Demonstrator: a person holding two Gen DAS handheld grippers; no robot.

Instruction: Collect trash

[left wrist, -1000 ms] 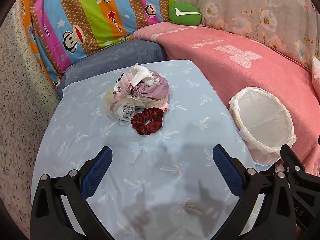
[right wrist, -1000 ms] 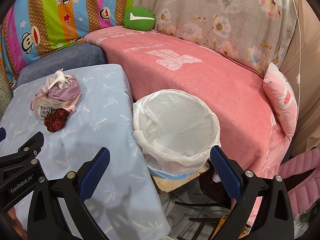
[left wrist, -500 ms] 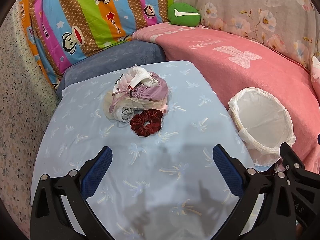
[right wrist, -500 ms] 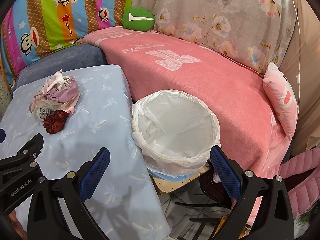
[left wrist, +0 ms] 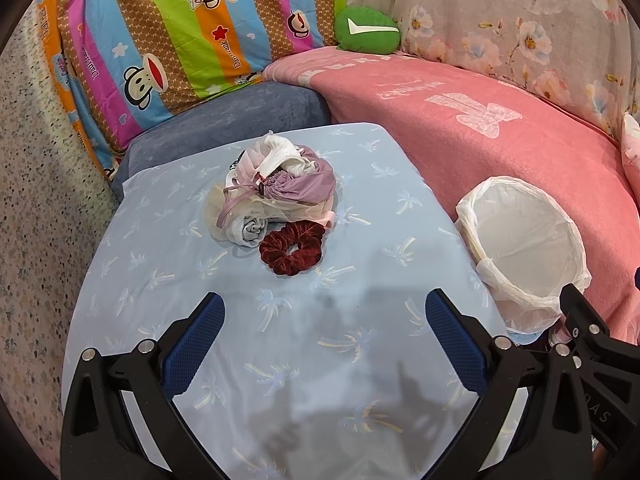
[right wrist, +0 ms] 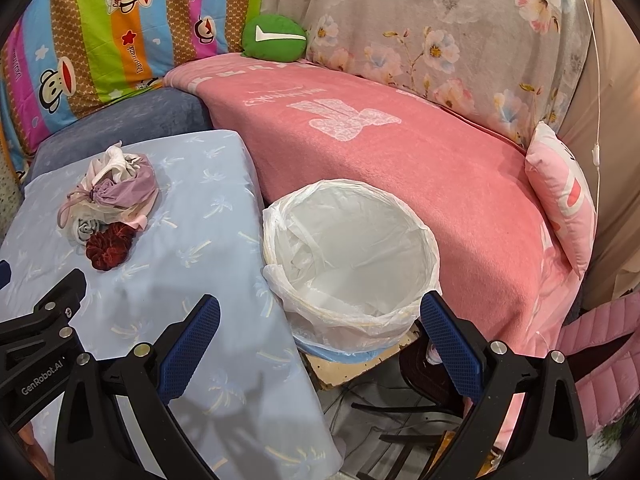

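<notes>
On the table (left wrist: 168, 264), toward its far middle: a cloth heap (left wrist: 276, 192), with a scrunchie (left wrist: 292, 246) touching its near side. Right of the table, just beside its edge and lower: a lined bin (left wrist: 524, 248), standing between table and blanket (left wrist: 460, 128). Behind the table: a cushion (left wrist: 224, 120); behind that, leaning up, a striped sheet (left wrist: 180, 28). At the blanket's far end: a small pillow (left wrist: 366, 32), against a floral drape (left wrist: 500, 20). Far right on the blanket, in the right wrist view: another pillow (right wrist: 560, 196). Near side of the table, above the cloth: left gripper (left wrist: 324, 340), spread wide, nothing between. Near the bin's near rim: right gripper (right wrist: 320, 344), likewise spread, nothing between.
</notes>
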